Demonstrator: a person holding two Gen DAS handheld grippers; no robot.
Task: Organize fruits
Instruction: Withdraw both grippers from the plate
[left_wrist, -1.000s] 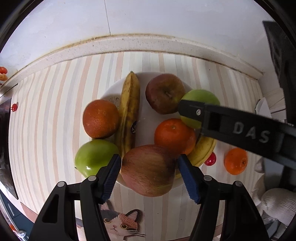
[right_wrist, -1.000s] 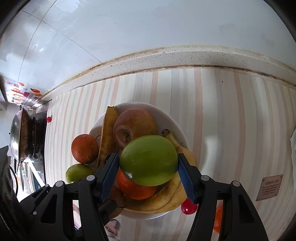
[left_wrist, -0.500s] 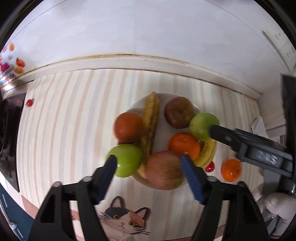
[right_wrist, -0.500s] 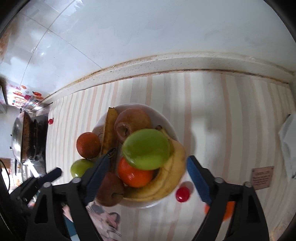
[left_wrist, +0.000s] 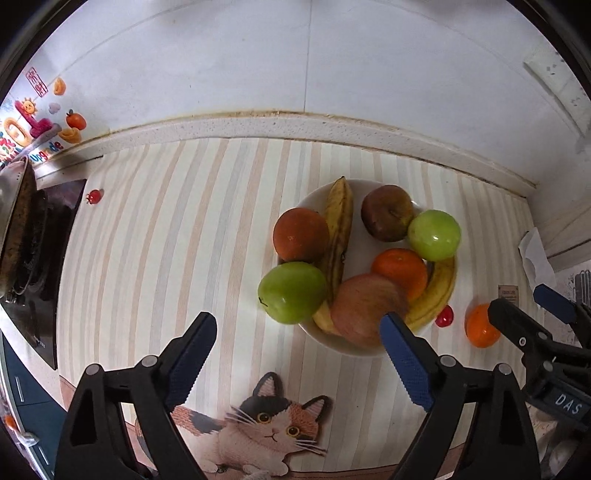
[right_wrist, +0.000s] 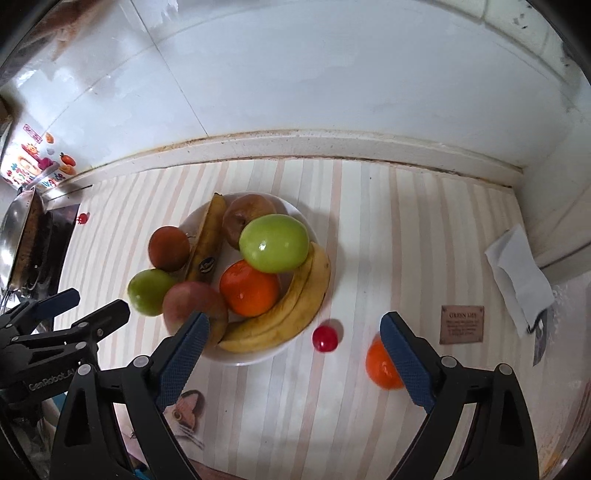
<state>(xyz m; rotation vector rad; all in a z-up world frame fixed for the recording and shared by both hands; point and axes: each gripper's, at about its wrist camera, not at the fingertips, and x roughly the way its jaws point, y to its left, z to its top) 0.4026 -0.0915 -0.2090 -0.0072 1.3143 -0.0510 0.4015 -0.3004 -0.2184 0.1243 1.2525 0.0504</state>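
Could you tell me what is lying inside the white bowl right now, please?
The white bowl holds two bananas, two green apples, two reddish apples and two oranges. Whatever lies beneath them is covered.

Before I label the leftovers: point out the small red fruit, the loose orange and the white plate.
small red fruit (right_wrist: 324, 339), right wrist view, its top.
loose orange (left_wrist: 480, 329), left wrist view, its middle.
white plate (right_wrist: 291, 214), right wrist view, far rim.

White plate (left_wrist: 364, 350) holding two green apples (left_wrist: 292, 291), two red-brown apples (left_wrist: 387, 212), two orange oranges (left_wrist: 399, 267) and yellow, brown-flecked bananas (left_wrist: 436, 291), on a counter mat (left_wrist: 166, 240) striped cream, peach and grey-blue with a calico cat print (left_wrist: 269, 424); beside it, a red cherry tomato (left_wrist: 444, 316).
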